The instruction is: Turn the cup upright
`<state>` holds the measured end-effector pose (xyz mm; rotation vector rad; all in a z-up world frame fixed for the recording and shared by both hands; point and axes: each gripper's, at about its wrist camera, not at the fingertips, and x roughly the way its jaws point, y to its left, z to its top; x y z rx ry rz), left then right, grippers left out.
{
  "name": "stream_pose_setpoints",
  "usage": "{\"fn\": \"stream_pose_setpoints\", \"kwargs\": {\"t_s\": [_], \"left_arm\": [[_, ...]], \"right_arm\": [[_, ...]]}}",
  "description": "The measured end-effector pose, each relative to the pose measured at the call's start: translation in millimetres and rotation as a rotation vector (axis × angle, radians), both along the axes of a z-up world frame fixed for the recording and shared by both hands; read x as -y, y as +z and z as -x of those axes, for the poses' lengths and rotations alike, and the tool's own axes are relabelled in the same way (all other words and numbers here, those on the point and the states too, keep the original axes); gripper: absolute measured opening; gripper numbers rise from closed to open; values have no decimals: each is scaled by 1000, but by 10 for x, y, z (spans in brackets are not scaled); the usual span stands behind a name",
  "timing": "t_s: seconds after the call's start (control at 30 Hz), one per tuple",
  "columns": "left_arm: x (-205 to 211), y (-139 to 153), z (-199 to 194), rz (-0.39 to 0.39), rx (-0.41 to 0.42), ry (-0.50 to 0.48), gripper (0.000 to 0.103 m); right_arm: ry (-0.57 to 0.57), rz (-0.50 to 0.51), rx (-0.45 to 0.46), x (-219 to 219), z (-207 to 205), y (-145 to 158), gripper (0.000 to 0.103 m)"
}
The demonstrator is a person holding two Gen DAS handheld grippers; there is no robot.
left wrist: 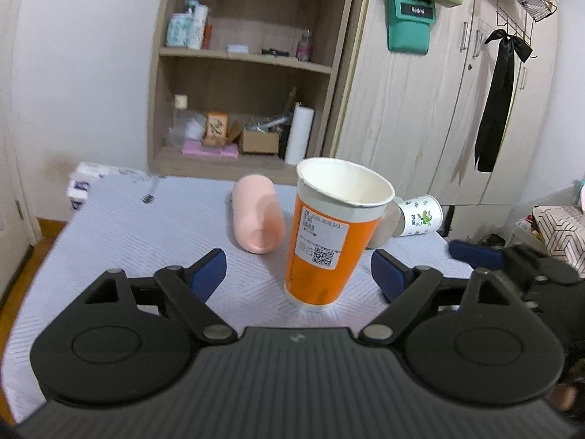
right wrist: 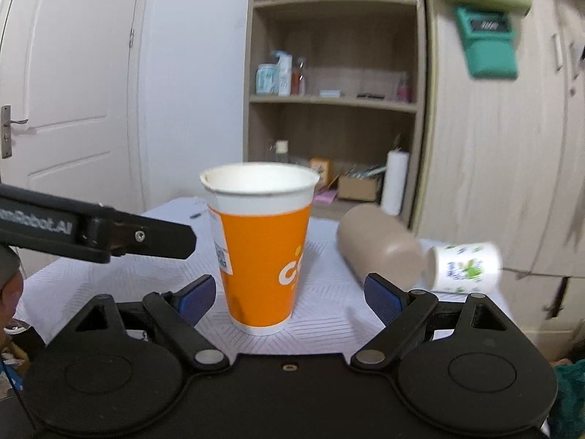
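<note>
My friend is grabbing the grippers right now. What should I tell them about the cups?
Left gripper: open, holding nothing, fingers either side of the orange cup.
Right gripper: open, empty, facing that same cup.
Orange paper cup: standing upright on the table, mouth up. Looks done.
Pink cup, brown cup and small white paper cup with green print: lying on their sides behind it.
Left: probably stand those three up.

orange cup (left wrist: 325, 245) — upright on pale cloth (left wrist: 146, 248), mouth up | left gripper (left wrist: 298, 274) — jaws spread either side of it, not touching | pink bottle (left wrist: 257, 216) on its side behind | small printed cup (left wrist: 420, 216) tipped over, far right
</note>
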<state>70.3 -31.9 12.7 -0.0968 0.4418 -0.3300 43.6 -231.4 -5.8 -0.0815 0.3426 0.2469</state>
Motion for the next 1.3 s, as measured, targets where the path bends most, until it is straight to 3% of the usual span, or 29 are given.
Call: {"fn": "stream_pose_setpoints", "kwargs": {"t_s": [0.27,0.6,0.9,0.97,1.3], "left_arm": [[-151,146,524,-15,105,48,89],[-271,301,882,-35,162,70,91],[-314,325,997,-45,183,86,96],[-317,329,979,-47,189,99,97],[-273,327,946,-92,207,142,103]], "right_arm": [[-56,-14,72,35,499,292,91],[-83,-35,63,-27,778,473,91],[-126,-26,55,-76,833,527,92],[-143,-20,48,-83,826,525,97],[-191,-29,58,-39,852,518,103]]}}
